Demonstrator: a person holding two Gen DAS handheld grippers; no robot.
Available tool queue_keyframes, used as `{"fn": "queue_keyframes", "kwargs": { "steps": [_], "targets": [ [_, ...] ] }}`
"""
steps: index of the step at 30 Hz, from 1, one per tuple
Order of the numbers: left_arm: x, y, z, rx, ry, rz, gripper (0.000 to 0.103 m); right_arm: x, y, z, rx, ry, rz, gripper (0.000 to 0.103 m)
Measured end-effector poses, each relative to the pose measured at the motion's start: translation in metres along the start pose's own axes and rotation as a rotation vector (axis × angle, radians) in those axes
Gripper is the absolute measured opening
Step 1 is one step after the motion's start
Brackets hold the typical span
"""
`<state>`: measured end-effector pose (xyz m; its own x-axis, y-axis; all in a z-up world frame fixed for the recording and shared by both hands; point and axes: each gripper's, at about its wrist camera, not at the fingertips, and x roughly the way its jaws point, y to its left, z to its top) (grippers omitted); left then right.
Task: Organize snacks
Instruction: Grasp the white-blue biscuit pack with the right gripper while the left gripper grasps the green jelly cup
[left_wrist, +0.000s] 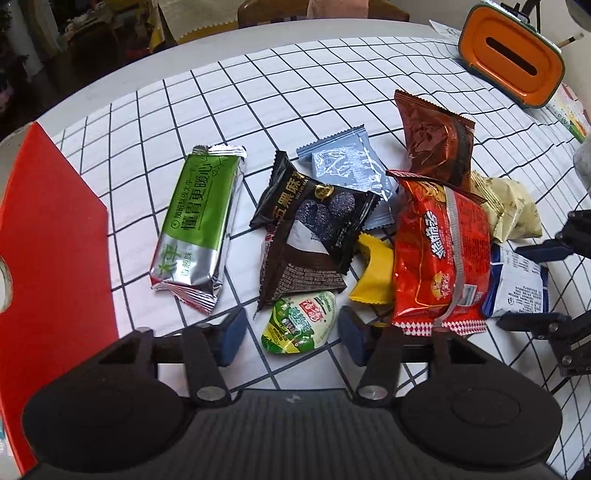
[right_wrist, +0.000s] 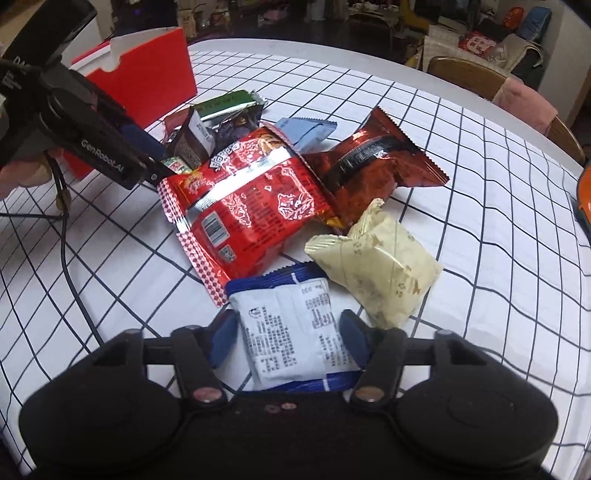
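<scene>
A pile of snack packets lies on the checked tablecloth. My left gripper (left_wrist: 290, 334) is open around a small green and white cup-shaped snack (left_wrist: 299, 322), pads on either side, not touching. Beyond it lie a green bar (left_wrist: 201, 225), a black sesame packet (left_wrist: 317, 210), a brown triangular packet (left_wrist: 299, 273), a yellow packet (left_wrist: 373, 277), a large red packet (left_wrist: 439, 258) and a dark red packet (left_wrist: 436, 140). My right gripper (right_wrist: 288, 338) is open around a blue and white packet (right_wrist: 291, 332). A cream packet (right_wrist: 380, 262) lies just to its right. The red packet (right_wrist: 247, 206) lies beyond.
A red box (left_wrist: 48, 236) stands at the left of the table, also in the right wrist view (right_wrist: 147, 70). An orange tissue box (left_wrist: 513, 66) sits at the far right. A grey-blue packet (left_wrist: 351, 166) lies behind the pile. A cable (right_wrist: 70, 258) runs across the cloth.
</scene>
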<state>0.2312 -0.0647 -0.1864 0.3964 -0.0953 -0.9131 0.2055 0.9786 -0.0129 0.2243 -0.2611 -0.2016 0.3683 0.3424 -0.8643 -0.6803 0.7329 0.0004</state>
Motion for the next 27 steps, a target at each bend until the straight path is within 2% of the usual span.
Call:
{"fn": "queue_keyframes", "kwargs": {
  "steps": [1, 4, 18, 27],
  "targets": [
    [0.0, 0.0, 0.0, 0.003, -0.002, 0.005, 0.04, -0.001, 0.001, -0.001, 0.004, -0.002, -0.005, 0.053],
    [0.0, -0.001, 0.001, 0.007, -0.006, 0.01, 0.033, -0.003, 0.004, -0.003, 0.029, -0.007, -0.008, 0.049],
    [-0.022, 0.003, -0.033, -0.07, 0.0, 0.033, 0.032, -0.021, 0.028, -0.012, 0.181, -0.022, -0.027, 0.048],
    [-0.065, 0.009, -0.06, -0.117, -0.042, 0.025, 0.032, -0.046, 0.052, -0.001, 0.215, -0.071, -0.032, 0.048]
  ]
}}
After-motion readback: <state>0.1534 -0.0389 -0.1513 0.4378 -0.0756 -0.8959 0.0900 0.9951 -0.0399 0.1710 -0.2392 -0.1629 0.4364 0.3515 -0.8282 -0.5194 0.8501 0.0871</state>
